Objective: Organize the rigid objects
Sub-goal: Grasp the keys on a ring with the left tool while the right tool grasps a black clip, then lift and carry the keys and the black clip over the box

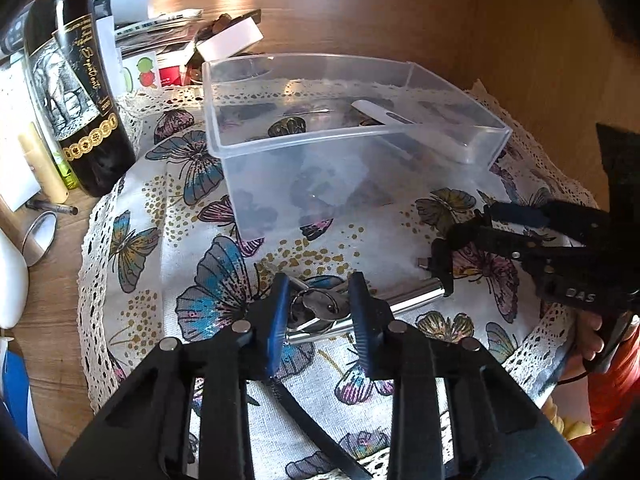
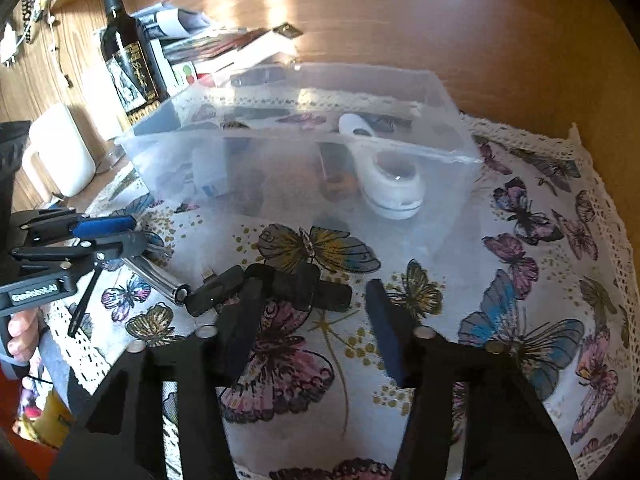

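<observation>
A clear plastic box (image 1: 460, 92) (image 2: 452, 148) stands on a butterfly-print cloth (image 1: 168, 248) and holds a white scoop-like tool (image 1: 404, 120) (image 2: 394, 184) and some dark small items. My left gripper (image 1: 320, 300) is open, its blue pads either side of a bunch of keys (image 1: 320, 306) lying against a shiny metal tube (image 1: 408, 298) (image 2: 158, 276). My right gripper (image 2: 316, 312) is open around a black jointed bar (image 2: 272, 284) on the cloth; from the left wrist view it (image 1: 452, 252) sits at the tube's right end.
A dark wine bottle (image 1: 76, 92) (image 2: 128, 60) stands left of the box, with papers and cartons (image 1: 160, 32) behind it. A white mug (image 2: 60, 152), a pen (image 1: 52, 208) and a spoon (image 1: 38, 236) lie at the left. A wooden wall (image 1: 440, 12) backs the table.
</observation>
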Demonstrator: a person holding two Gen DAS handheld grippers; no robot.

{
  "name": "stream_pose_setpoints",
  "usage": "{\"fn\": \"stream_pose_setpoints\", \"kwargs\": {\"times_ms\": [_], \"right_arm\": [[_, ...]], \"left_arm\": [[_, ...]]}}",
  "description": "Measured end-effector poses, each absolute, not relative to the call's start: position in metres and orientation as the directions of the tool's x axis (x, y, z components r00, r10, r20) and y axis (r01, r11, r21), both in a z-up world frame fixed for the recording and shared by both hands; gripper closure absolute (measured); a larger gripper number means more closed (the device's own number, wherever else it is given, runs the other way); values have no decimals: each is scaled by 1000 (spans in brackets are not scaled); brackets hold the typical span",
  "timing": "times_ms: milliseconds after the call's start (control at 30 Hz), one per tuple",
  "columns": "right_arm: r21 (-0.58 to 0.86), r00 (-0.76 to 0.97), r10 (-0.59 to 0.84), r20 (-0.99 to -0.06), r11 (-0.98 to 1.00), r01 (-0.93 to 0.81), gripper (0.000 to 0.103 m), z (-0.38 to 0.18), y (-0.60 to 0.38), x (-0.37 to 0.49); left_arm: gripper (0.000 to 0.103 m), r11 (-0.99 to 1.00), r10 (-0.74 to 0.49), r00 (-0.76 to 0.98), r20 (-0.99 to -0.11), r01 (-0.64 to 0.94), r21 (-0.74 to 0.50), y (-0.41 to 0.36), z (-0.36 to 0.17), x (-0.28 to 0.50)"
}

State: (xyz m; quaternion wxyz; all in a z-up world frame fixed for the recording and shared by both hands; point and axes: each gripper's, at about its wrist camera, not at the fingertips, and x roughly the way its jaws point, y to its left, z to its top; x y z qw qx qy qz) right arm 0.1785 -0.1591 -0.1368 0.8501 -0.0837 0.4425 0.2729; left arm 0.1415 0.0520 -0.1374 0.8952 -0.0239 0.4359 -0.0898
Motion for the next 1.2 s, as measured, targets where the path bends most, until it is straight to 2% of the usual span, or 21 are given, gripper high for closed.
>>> {"fn": "stream_pose_setpoints", "kwargs": {"times_ms": [67, 100, 167, 600, 700, 767, 800, 867, 1100, 1200], "right_arm": [[102, 456, 386, -802, 840, -532, 76, -139, -159, 179], [103, 460, 388, -799, 842, -530, 77, -138, -159, 179], [108, 470, 392, -791, 845, -524, 92, -135, -162, 179], [108, 517, 408, -752, 851, -514, 94, -116, -170, 175], [112, 517, 415, -749, 847, -519, 84, -113, -169, 176], [108, 516, 411, -752, 849, -518, 72, -114, -165, 181], [111, 512, 413, -753, 847, -520, 72, -115, -162, 183], [116, 498, 411, -764, 846, -521, 72, -118, -156, 188], [146, 455, 405, -793, 852, -503, 72, -131, -147, 202], [186, 427, 445, -788, 832, -523, 88, -130, -147, 201]], "left_arm": [[74, 984, -173, 612, -772, 132, -116, 54, -137, 139], [80, 985, -168, 617, -769, 128, -113, 54, -136, 138], [81, 987, -160, 628, -762, 123, -106, 55, -134, 135], [81, 992, -127, 694, -709, 71, -107, 74, -107, 121], [81, 993, -120, 715, -688, 72, -98, 74, -97, 120], [82, 993, -118, 730, -673, 75, -93, 73, -90, 119], [84, 993, -121, 736, -666, 78, -94, 72, -87, 119], [103, 992, -122, 743, -659, 83, -90, 70, -83, 119], [103, 991, -132, 762, -634, 95, -93, 72, -77, 121], [102, 991, -130, 750, -649, 85, -100, 77, -80, 121]]}}
